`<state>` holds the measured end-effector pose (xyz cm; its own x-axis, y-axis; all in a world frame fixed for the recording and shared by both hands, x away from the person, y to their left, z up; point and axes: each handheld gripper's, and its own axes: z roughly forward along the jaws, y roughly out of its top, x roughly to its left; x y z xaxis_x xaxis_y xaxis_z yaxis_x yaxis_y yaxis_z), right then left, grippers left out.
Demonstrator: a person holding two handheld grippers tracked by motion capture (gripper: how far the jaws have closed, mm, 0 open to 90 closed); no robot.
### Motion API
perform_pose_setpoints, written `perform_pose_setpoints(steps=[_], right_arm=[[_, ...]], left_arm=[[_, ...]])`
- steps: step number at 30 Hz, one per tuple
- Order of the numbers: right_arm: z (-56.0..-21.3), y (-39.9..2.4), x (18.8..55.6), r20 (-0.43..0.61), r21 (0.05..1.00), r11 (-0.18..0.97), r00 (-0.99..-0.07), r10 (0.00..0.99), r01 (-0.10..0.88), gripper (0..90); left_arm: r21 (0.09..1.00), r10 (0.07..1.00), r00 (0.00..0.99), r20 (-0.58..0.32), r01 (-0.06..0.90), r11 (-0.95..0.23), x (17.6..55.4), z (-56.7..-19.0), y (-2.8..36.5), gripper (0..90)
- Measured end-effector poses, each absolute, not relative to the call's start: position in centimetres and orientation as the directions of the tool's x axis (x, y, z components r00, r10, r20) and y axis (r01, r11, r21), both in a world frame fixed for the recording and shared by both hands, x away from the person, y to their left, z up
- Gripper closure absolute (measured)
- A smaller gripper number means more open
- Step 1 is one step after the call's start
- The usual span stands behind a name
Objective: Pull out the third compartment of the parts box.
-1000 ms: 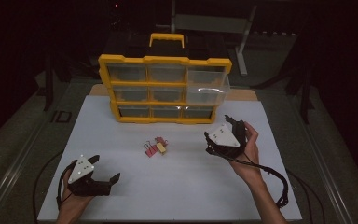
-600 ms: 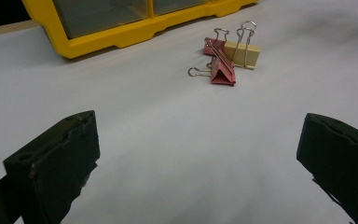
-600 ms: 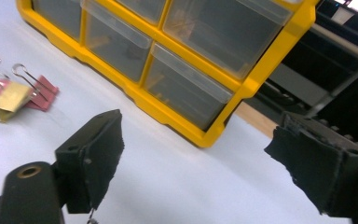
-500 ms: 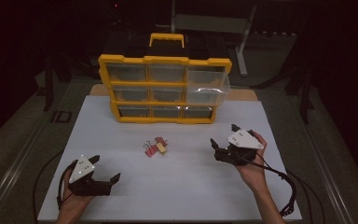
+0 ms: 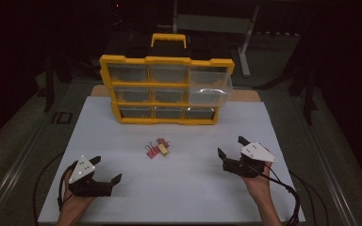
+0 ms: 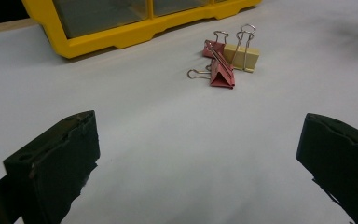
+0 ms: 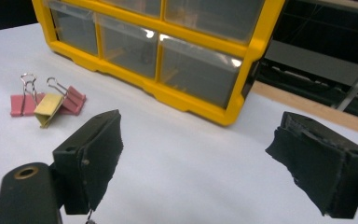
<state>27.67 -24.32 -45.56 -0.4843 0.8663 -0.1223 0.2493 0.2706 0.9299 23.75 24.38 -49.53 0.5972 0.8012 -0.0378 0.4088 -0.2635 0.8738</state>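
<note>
1. High view: a small cluster of pink and yellow metal binder clips (image 5: 157, 148) lies on the white table sheet (image 5: 122, 141), between the two grippers and just in front of the yellow plastic drawer organiser with clear drawers (image 5: 166, 89).
2. Left gripper view: the clips touch one another, two pink ones and a yellow one (image 6: 241, 57) with wire handles raised or splayed at different angles.
3. Left gripper (image 5: 107, 170): jaws wide apart, holding nothing, resting low near the sheet's near-left corner, well apart from the clips.
4. Right gripper (image 5: 231, 147): jaws likewise spread wide and empty, near the sheet's right side; its own view places the clips to the left of its jaws.
5. One clear drawer (image 5: 209, 89) at the organiser's right stands pulled out.
6. Risk, as judged: because the clips touch, closing on one may drag or scatter its neighbours; a grip on a thin wire handle may slip or let the clip swing.
</note>
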Motion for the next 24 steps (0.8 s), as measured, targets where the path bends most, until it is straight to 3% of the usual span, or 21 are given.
perform_pose_setpoints(steps=[4,24], right_arm=[[-46.8,-25.2,27.3,-0.08,0.935,0.227,-0.461,0.884,0.271,14.7],[-48.8,-27.1,25.6,-0.07,0.936,0.212,-0.441,0.895,0.282,15.5]], left_arm=[[0.88,0.8,0.595,-0.079,0.418,-0.224,23.9,-49.1,24.6,0.1],[0.88,0.79,0.608,-0.082,0.415,-0.228,25.9,-46.3,23.7,0.1]])
